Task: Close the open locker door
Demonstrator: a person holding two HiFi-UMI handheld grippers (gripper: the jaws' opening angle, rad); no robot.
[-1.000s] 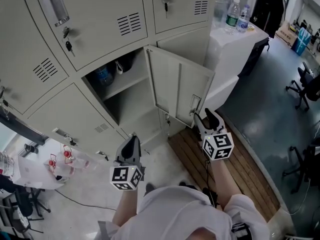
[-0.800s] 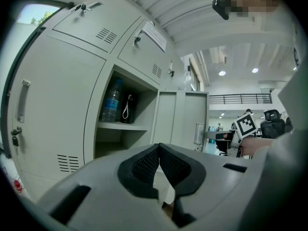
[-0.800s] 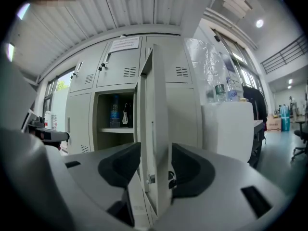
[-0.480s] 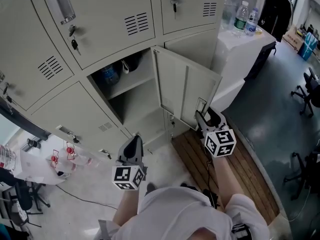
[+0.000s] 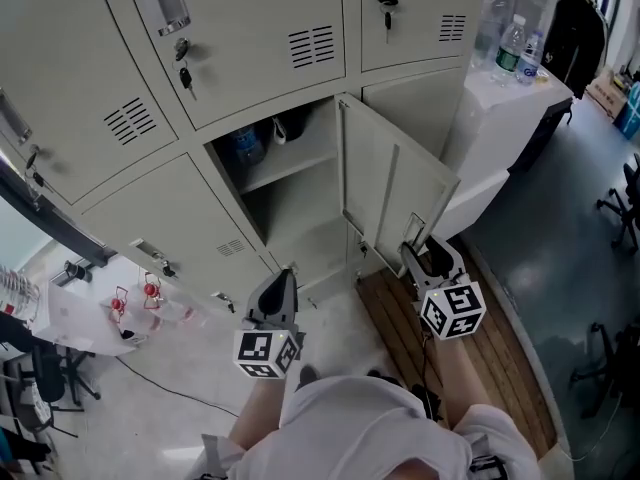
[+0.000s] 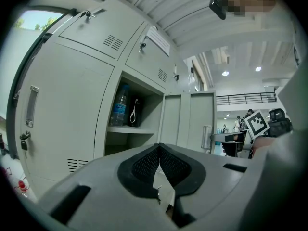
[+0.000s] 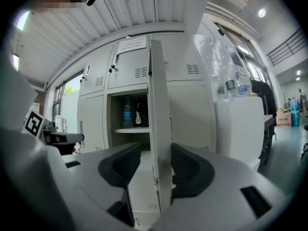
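Observation:
The open locker door [image 5: 392, 190] swings out to the right from a beige locker bank, with its latch at the free edge. My right gripper [image 5: 422, 259] is at that edge. In the right gripper view the door's edge [image 7: 159, 105] stands between the open jaws of the right gripper [image 7: 156, 165]. My left gripper [image 5: 279, 290] hangs lower left, in front of the shut lower lockers, with its jaws shut and empty [image 6: 159, 149]. Inside the open locker a water bottle [image 5: 247, 146] and a black item [image 5: 290, 126] stand on the shelf.
Keys [image 5: 184, 76] hang from the shut upper lockers. A white cabinet [image 5: 505, 118] with bottles [image 5: 518, 50] stands right of the door. Wooden boards [image 5: 475, 353] lie on the floor below my right arm. A low table [image 5: 75, 323] with small objects is at the left.
The right gripper has closed in on the door's free edge and now straddles it. The left gripper has kept its place and stays shut. The door's angle looks the same.

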